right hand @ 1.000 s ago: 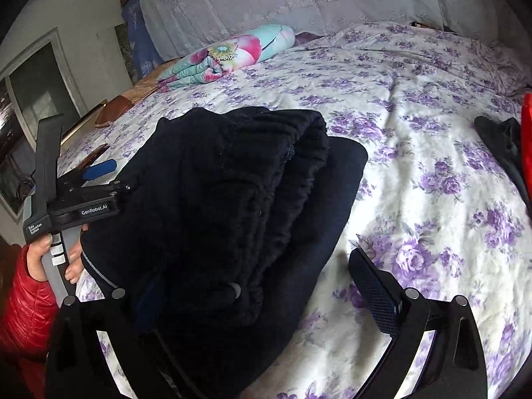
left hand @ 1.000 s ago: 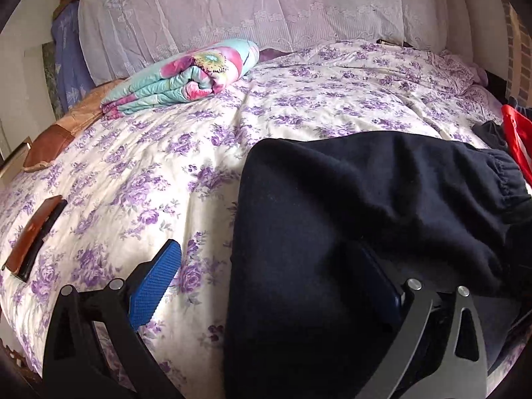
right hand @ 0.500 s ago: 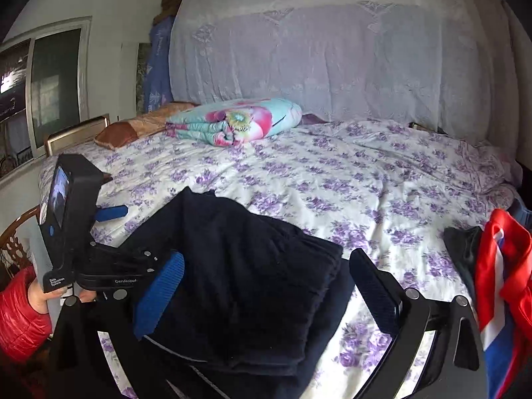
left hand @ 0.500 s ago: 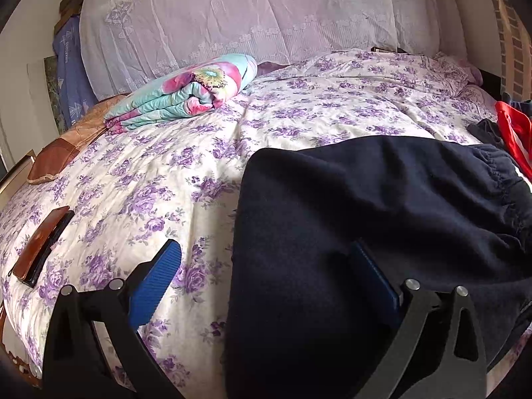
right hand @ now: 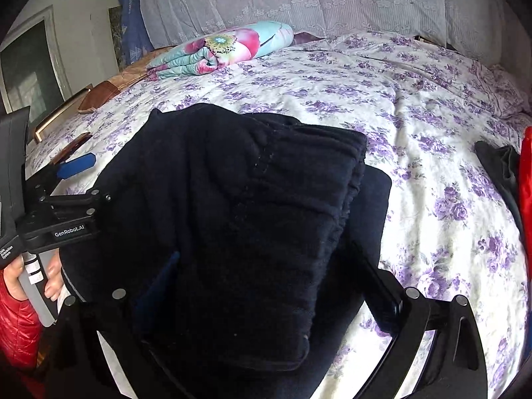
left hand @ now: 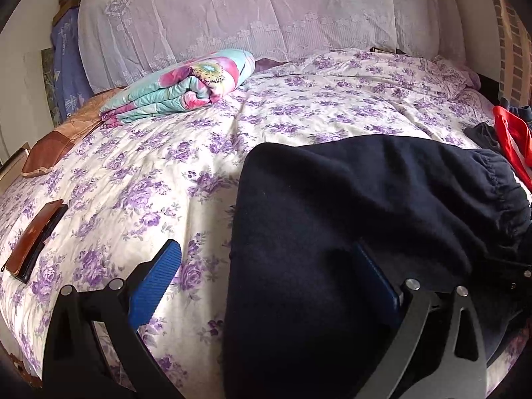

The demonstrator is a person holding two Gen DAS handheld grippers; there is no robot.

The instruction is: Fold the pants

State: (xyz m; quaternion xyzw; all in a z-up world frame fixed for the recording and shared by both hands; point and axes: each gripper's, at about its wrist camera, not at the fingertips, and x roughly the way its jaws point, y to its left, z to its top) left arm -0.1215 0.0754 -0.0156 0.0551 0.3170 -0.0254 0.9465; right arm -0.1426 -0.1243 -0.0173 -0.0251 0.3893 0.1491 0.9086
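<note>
Dark navy pants (left hand: 349, 232) lie folded in a thick stack (right hand: 239, 216) at the near edge of the floral bed. My left gripper (left hand: 266, 266) is open at the stack's left side: its right finger rests on the cloth and its left blue pad (left hand: 156, 282) is over the sheet. My right gripper (right hand: 266, 276) is open and straddles the stack's near end, with its left pad (right hand: 159, 282) partly hidden by cloth. In the right wrist view a hand (right hand: 50, 276) holds the left gripper, whose blue pad (right hand: 76, 165) shows beside the pants.
The bedspread (left hand: 299, 106) stretches away to a lace-covered headboard. A folded floral quilt (left hand: 186, 89) and a brown pillow (left hand: 53, 149) lie at the far left, a brown wallet-like case (left hand: 33, 236) near the left edge. Red (left hand: 512, 139) and dark clothes (right hand: 498, 166) lie at the right.
The right gripper, tilted up and back from the pants half a second ago, has come down over the stack again. The left gripper has barely moved. Both stay open.
</note>
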